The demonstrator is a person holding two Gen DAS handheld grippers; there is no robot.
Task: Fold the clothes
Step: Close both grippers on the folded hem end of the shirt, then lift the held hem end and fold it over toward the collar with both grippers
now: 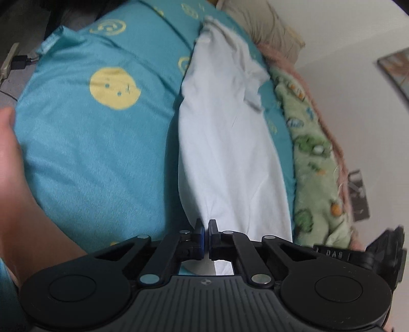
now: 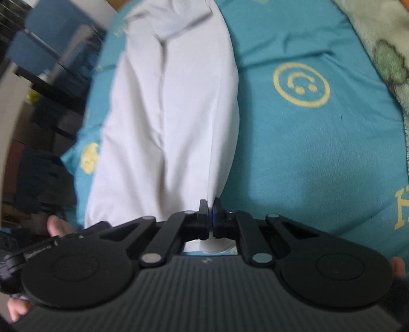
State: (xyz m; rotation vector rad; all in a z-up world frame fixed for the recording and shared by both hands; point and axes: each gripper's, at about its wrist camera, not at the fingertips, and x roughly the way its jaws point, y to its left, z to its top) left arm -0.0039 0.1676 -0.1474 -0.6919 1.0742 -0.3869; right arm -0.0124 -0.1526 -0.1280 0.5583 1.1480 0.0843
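A white garment [image 1: 225,143] lies lengthwise on a teal bedsheet [image 1: 97,143] printed with yellow smiley faces. In the left wrist view my left gripper [image 1: 206,226] is shut on the near edge of the white garment, with cloth pinched between the pads. The right wrist view shows the same garment [image 2: 166,122] stretching away, folded along a long crease. There my right gripper [image 2: 210,204] is shut on the garment's near right corner. Both near ends hang from the pads, slightly raised off the sheet [image 2: 319,143].
A green fleece blanket [image 1: 314,163] with animal prints runs along the bed's far side by the wall. A beige pillow [image 1: 268,23] lies at the head. Dark shelving and blue furniture [image 2: 46,84] stand beyond the bed's left edge. A person's hand [image 1: 15,178] shows at left.
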